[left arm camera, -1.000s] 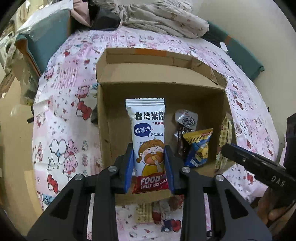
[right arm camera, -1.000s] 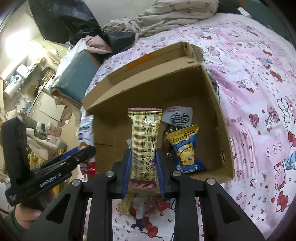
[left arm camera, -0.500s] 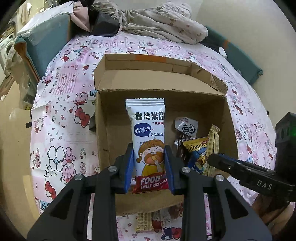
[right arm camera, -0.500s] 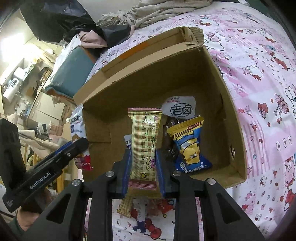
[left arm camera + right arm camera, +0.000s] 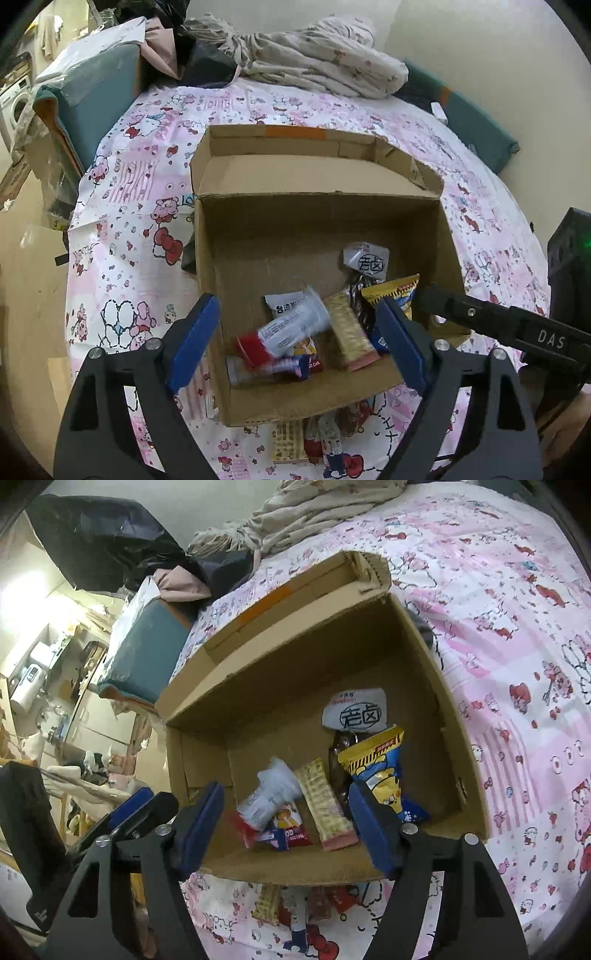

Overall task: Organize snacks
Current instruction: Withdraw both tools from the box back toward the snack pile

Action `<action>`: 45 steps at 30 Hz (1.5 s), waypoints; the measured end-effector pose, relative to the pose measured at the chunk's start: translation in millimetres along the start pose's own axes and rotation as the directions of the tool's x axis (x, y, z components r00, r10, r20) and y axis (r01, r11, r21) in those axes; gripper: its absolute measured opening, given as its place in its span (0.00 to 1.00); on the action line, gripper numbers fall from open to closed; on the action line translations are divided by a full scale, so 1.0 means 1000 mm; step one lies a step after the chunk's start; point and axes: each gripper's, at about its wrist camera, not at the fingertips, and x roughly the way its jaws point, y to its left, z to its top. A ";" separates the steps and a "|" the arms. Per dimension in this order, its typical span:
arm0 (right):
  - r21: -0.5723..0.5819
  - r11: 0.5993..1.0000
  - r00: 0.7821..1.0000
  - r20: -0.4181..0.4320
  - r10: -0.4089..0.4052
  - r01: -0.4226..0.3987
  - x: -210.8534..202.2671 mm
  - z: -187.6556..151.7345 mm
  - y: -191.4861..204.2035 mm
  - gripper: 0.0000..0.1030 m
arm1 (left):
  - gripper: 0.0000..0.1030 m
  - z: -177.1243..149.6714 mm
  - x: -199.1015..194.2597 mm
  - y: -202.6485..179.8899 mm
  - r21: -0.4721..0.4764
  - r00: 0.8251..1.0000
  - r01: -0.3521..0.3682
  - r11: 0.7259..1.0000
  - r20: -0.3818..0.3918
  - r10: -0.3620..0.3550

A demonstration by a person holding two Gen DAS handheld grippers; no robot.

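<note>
An open cardboard box (image 5: 317, 225) (image 5: 417, 657) sits on the pink patterned bedspread. My left gripper (image 5: 295, 339) is open above its near edge. A white rice-cake packet (image 5: 291, 326) (image 5: 271, 797), blurred, is dropping into the box. My right gripper (image 5: 286, 827) is open too, and the checked wafer packet (image 5: 325, 805) (image 5: 349, 338) lies on the box floor. A yellow-blue chip bag (image 5: 380, 771) (image 5: 397, 291) and a white-labelled dark pouch (image 5: 356, 716) (image 5: 365, 260) lie at the right. Another rice-cake packet (image 5: 306, 363) lies underneath.
Several loose snack packets (image 5: 314, 439) (image 5: 295, 904) lie on the bedspread just in front of the box. A heap of bedding (image 5: 314, 62) lies at the far end. A teal cushion (image 5: 144, 642) sits far left. My right gripper's arm (image 5: 517, 328) shows at the right of the left wrist view.
Both grippers have opened and let go of their packets. The wafer packet has landed in the box and the rice-cake packet is falling in. Both grippers have moved closer over the box.
</note>
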 end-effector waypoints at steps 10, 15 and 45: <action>-0.033 0.999 1.000 0.011 -0.009 0.009 -0.009 -0.001 0.010 0.71 | 0.82 -0.006 -0.011 0.001 0.009 1.000 -0.008 1.000 0.015 0.008; 0.006 1.000 1.000 -0.005 0.000 0.000 -0.012 -0.008 0.002 0.71 | 0.82 -0.014 -0.027 0.009 -0.011 0.999 0.006 1.000 0.035 -0.005; 0.170 0.985 0.991 -0.120 0.052 -0.031 -0.030 -0.097 -0.039 0.71 | 0.82 -0.085 -0.033 0.076 -0.250 0.976 -0.140 0.958 -0.200 0.091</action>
